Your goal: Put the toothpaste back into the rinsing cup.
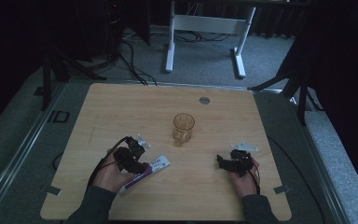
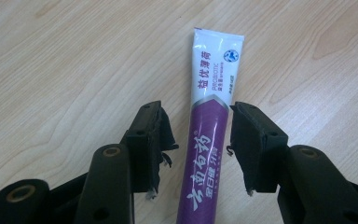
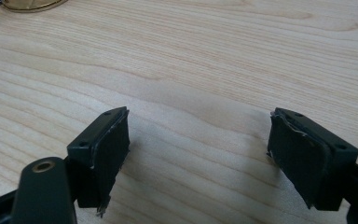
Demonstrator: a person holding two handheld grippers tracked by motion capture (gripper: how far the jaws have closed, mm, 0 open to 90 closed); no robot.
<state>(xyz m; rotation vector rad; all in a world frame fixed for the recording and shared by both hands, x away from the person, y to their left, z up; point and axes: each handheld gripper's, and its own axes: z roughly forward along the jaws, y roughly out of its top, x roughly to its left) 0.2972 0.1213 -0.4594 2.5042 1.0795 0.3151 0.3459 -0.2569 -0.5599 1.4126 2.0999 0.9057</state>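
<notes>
A toothpaste tube [image 1: 148, 171], white at its flat end and purple toward me, lies flat on the wooden table [image 1: 121, 112] at the front left. My left gripper [image 1: 140, 165] sits low over it. In the left gripper view the tube [image 2: 209, 116] runs lengthwise between the two black pads [image 2: 156, 135], with a narrow gap on each side, so my left gripper [image 2: 198, 137] is open around it. My right gripper [image 1: 223, 163] rests near the front right, and in its own view my right gripper [image 3: 198, 140] is open wide over bare wood.
An amber glass cup [image 1: 183, 127] stands upright mid-table, between and beyond both grippers; its base shows at the top left [image 3: 28, 3]. A grey round grommet [image 1: 204, 100] sits near the far edge. White desk legs [image 1: 170, 46] stand on the floor beyond.
</notes>
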